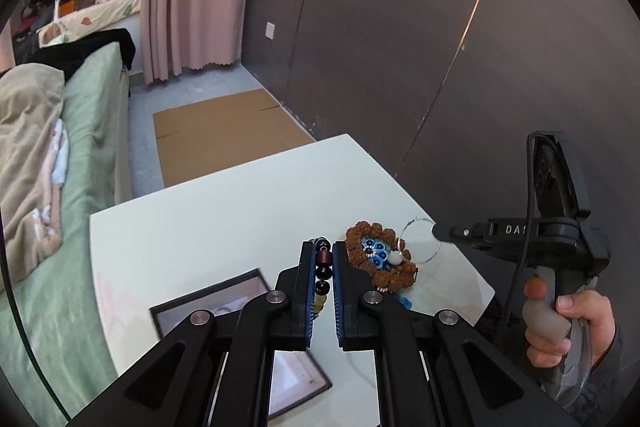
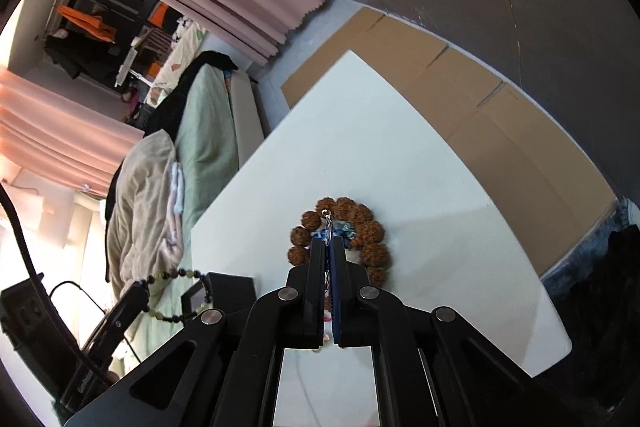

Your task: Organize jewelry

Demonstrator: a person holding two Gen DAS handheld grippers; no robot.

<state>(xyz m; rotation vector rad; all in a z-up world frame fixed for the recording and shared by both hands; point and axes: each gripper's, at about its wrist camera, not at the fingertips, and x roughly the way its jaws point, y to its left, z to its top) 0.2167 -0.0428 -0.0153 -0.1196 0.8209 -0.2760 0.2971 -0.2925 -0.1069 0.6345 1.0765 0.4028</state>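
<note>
- Left gripper (image 1: 323,259), lower centre of the left wrist view, was clamped on a dark beaded bracelet (image 1: 323,273)
- Right gripper (image 1: 436,229), at the right of that frame, pinched a thin hoop earring (image 1: 420,242) above the brown seed bracelet (image 1: 362,231) on the white table (image 1: 240,199)
- Step judged: both pieces lifted for sorting
- Next called for carrying them to the black box (image 1: 168,311) at lower left, releasing gently

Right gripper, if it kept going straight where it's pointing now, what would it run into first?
Likely the brown bead bracelet on the white table, directly ahead of the right gripper, which is shut on a thin hoop earring. Depth is uncertain.
</note>
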